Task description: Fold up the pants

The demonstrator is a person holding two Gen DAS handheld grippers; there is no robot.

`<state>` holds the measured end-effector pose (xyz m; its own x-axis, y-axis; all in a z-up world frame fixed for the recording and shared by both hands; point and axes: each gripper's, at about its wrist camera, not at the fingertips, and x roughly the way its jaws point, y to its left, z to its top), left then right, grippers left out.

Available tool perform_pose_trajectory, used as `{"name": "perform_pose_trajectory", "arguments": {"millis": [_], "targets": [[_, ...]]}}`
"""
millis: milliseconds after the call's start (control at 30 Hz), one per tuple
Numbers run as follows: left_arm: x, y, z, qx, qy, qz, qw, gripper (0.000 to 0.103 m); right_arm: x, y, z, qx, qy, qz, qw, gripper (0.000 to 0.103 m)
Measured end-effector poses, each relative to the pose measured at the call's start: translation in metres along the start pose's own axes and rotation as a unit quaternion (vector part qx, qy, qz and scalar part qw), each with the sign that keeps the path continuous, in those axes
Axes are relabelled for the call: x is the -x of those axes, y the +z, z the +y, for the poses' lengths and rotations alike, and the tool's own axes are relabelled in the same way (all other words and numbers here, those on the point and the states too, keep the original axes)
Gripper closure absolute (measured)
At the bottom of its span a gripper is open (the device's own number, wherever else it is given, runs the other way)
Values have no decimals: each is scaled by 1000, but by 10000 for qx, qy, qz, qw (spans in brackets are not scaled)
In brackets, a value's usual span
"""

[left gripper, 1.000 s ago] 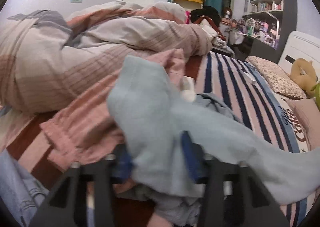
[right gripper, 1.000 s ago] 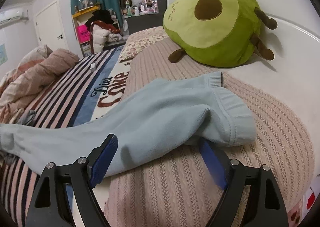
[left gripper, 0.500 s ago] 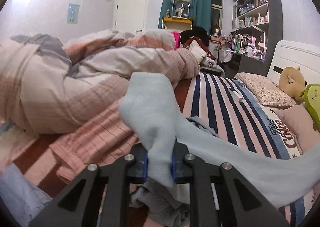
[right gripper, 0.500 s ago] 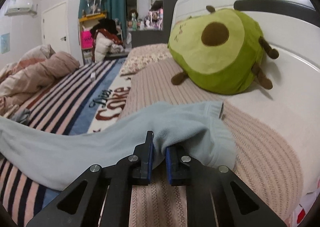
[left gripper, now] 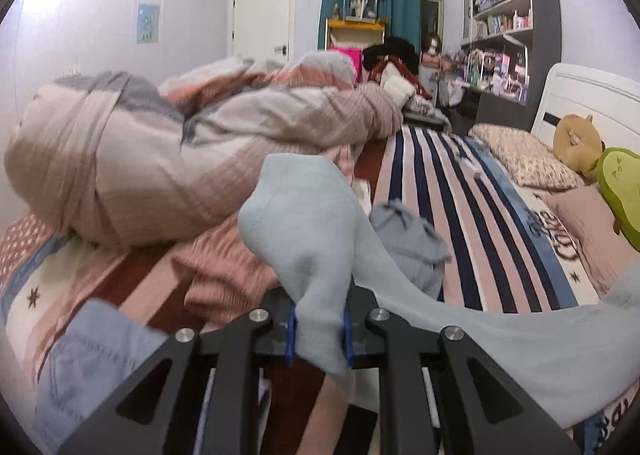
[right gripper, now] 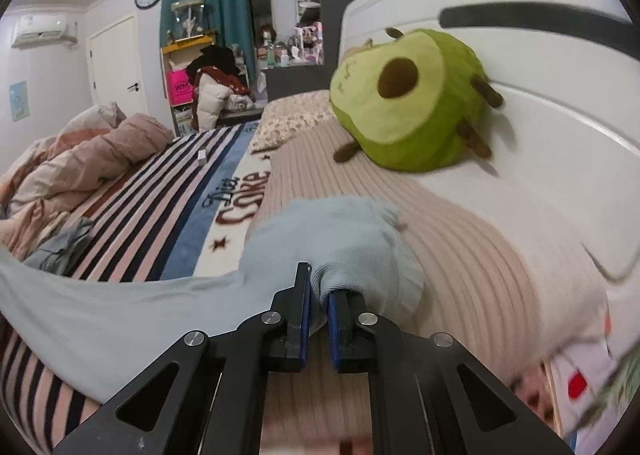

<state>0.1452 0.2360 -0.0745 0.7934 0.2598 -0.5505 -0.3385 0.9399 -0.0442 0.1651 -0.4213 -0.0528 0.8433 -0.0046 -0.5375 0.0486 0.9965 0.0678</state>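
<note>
Striped bed (left gripper: 460,191) lies open between quilt (left gripper: 160,159) and pillows; one pale-blue pants (left gripper: 304,223), pinched by left gripper (left gripper: 319,331) and right gripper (right gripper: 318,311).

Striped bed (left gripper: 460,215), rumpled duvet (left gripper: 168,159), pillows (left gripper: 524,155)

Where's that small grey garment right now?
The crumpled grey garment lies on the striped blanket, right of the light blue pants in the left wrist view, below the bunched duvet.

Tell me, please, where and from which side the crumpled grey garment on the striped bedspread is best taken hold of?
Probably the crumpled grey garment is best pinched at its raised top fold, coming from above: it sits bunched in a heap on the striped bedspread, so no flat edge shows. Both grippers are occupied now.
</note>
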Motion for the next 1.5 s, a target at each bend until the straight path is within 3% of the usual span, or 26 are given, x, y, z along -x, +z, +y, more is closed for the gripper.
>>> {"name": "perform_pose_trajectory", "arguments": {"millis": [200, 300, 367, 433, 467, 567, 633, 767, 800, 933, 1033, 1067, 1267, 1300, 1367, 1400, 1500], "targets": [[-22, -24, 5, 26, -68, 470, 9989, 89, -8, -18, -7, -34, -52, 328, 9994, 97], [-39, -32, 7, 43, 63, 667, 9977, 86, -18, -17, -9, 42, -103, 402, 9991, 82], [-44, -37, 8, 27, 224, 756, 9969, 76, -19, -15, -9, 85, -138, 395, 9991, 76], [-37, -36, 10, -79, 494, 600, 9969, 46, -15, -14, -9, 140, -106, 453, 9988, 67], [-28, -35, 11, -138, 631, 426, 9970, 39, -12, -13, -9, 165, -101, 474, 9987, 65], [-7, -25, 11, -268, 722, 165, 9969, 36, -3, -7, -11, 174, -98, 475, 9987, 63], [0, -21, 4, -341, 526, 137, 9979, 36, 3, -2, -12, 174, -140, 448, 9987, 45], [-10, -29, -30, -722, -298, 391, 9962, 35, 18, 8, -13, 242, -278, 220, 9991, 43], [-17, -32, -39, -812, -492, 481, 9943, 35, 17, 11, -14, 204, -224, 220, 9993, 36], [-51, -46, -92, -1353, -1342, 913, 9774, 35, -10, 22, -17, 366, -253, 513, 9977, 32], [-78, -58, -132, -1892, -1937, 1355, 9531, 35, -41, 25, -23, 483, -318, 773, 9953, 32], [-88, -65, -147, -2110, -2061, 1494, 9438, 35, -52, 26, -26, 451, -285, 890, 9946, 32], [-120, -85, -181, -2731, -2352, 1883, 9136, 35, -90, 20, -35, 378, -16, 1105, 9932, 33], [-121, -87, -182, -2747, -2415, 1928, 9105, 35, -92, 18, -34, 392, -11, 1107, 9931, 33], [-120, -89, -181, -2677, -2502, 2022, 9082, 44, -91, 16, -31, 465, -14, 1062, 9933, 38], [-117, -90, -180, -2650, -2598, 2068, 9053, 53, -90, 15, -30, 479, 25, 1069, 9931, 40], [-109, -95, -182, -2801, -2593, 2047, 9013, 64, -87, 13, -29, 457, 63, 1087, 9930, 46]]}}
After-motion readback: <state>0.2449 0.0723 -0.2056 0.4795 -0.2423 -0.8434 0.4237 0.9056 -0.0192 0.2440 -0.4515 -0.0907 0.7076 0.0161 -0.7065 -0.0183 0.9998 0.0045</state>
